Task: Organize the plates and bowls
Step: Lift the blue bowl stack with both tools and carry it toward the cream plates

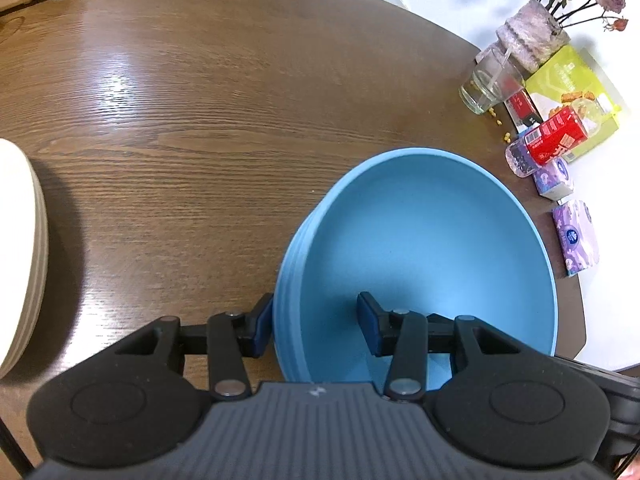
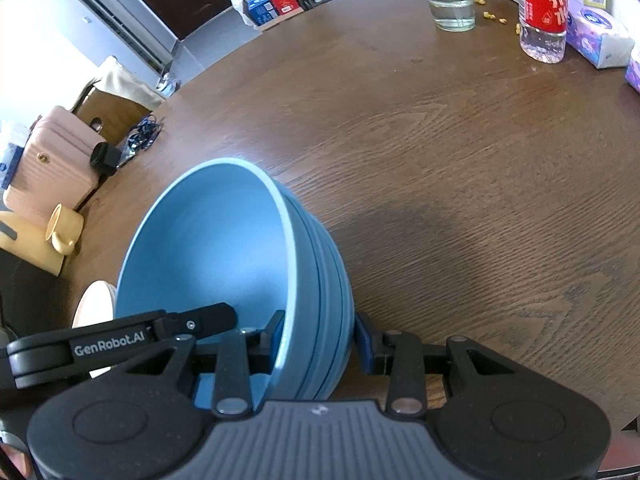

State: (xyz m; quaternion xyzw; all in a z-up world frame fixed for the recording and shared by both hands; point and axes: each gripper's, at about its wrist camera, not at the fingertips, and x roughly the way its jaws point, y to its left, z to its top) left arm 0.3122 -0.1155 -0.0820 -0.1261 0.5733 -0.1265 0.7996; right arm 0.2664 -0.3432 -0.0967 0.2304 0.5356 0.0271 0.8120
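Note:
A stack of nested blue bowls [image 1: 424, 248] stands on the brown wooden table [image 1: 200, 120]. My left gripper [image 1: 316, 330] straddles the near rim of the stack, one finger outside and one inside, with a gap at the inner pad, so it is open. My right gripper [image 2: 320, 340] straddles the opposite rim of the same stack [image 2: 208, 248], with its jaws close to the bowl walls; I cannot tell if they press. A stack of cream plates [image 1: 20, 256] lies at the left edge of the left wrist view.
A glass [image 1: 490, 82], a red-labelled bottle [image 1: 548, 140], tissue packs [image 1: 576, 236], a green box and a flower vase crowd the table's right side. A pink case [image 2: 52, 160] and a yellow mug [image 2: 64, 228] stand at the table's left edge.

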